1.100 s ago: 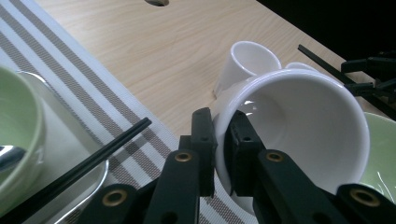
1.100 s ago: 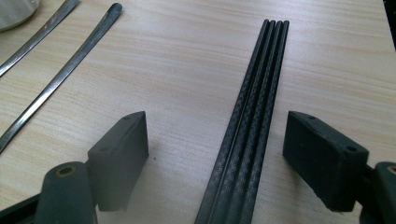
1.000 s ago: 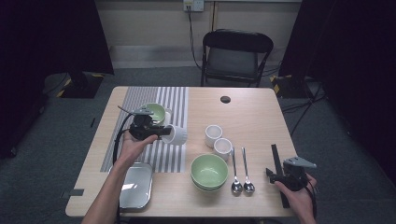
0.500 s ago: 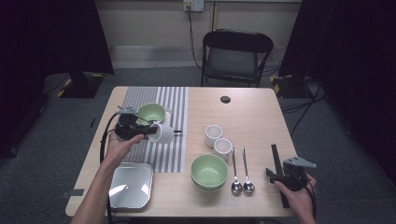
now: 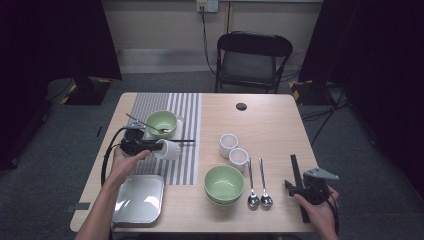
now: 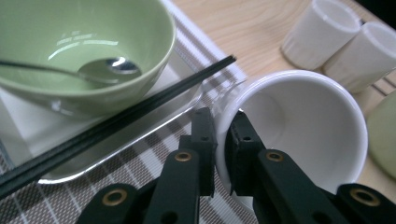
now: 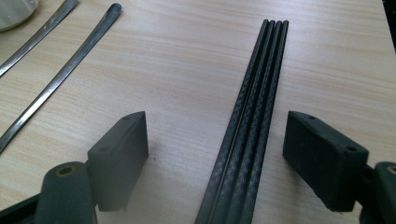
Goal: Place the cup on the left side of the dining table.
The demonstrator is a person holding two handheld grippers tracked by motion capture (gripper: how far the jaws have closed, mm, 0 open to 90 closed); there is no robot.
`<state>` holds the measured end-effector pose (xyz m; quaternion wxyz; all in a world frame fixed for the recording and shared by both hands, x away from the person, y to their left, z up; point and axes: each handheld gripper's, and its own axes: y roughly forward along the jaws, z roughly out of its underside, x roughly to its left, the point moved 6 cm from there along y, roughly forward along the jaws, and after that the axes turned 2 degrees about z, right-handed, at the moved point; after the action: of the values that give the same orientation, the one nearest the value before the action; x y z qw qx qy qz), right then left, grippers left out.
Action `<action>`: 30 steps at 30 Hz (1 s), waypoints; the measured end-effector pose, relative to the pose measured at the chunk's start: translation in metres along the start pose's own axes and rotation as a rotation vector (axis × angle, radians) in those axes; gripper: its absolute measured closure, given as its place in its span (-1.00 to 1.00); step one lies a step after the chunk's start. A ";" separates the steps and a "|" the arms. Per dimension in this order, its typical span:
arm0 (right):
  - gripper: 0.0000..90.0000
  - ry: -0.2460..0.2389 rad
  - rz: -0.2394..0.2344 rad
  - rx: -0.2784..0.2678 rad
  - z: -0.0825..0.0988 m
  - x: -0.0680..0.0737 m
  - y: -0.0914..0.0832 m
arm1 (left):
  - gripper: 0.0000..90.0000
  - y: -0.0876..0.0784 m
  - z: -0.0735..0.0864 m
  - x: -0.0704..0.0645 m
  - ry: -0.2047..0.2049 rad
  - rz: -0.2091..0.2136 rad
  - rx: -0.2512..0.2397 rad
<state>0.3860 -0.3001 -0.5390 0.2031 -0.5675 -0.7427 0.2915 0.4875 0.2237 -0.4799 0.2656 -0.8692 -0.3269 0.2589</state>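
White cup (image 6: 299, 130) rim pinched in left tool (image 6: 223, 135), over striped placemat (image 5: 185, 107)

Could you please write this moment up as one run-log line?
left gripper: shut on white cup rim, over striped mat | right gripper: open, astride black chopsticks

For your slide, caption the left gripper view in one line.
Left gripper pinches white cup rim beside green bowl.

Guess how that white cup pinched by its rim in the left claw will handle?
The white cup looks glazed and glossy, so it is probably slippery and could pivot in the left claw, which pinches only one wall. It looks ceramic: likely rigid, fairly heavy, chippable. Held on its side above the striped mat, its round wall might roll if released.
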 end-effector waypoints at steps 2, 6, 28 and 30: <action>-0.52 0.000 0.000 0.000 0.000 0.000 0.000 | 0.85 0.000 0.001 0.001 -0.010 -0.003 0.000; -0.52 0.000 0.000 0.000 0.000 0.000 0.000 | 0.85 0.000 0.001 0.003 -0.008 0.001 0.007; -0.52 0.001 0.001 0.000 0.000 0.000 0.000 | 0.81 0.009 0.012 0.008 -0.034 -0.006 0.025; -0.52 0.001 0.001 0.000 0.000 0.000 0.000 | 0.79 0.010 0.010 0.006 -0.024 -0.006 0.023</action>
<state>0.3861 -0.2999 -0.5390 0.2034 -0.5679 -0.7424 0.2913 0.4894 0.2250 -0.4953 0.2725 -0.8619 -0.3296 0.2725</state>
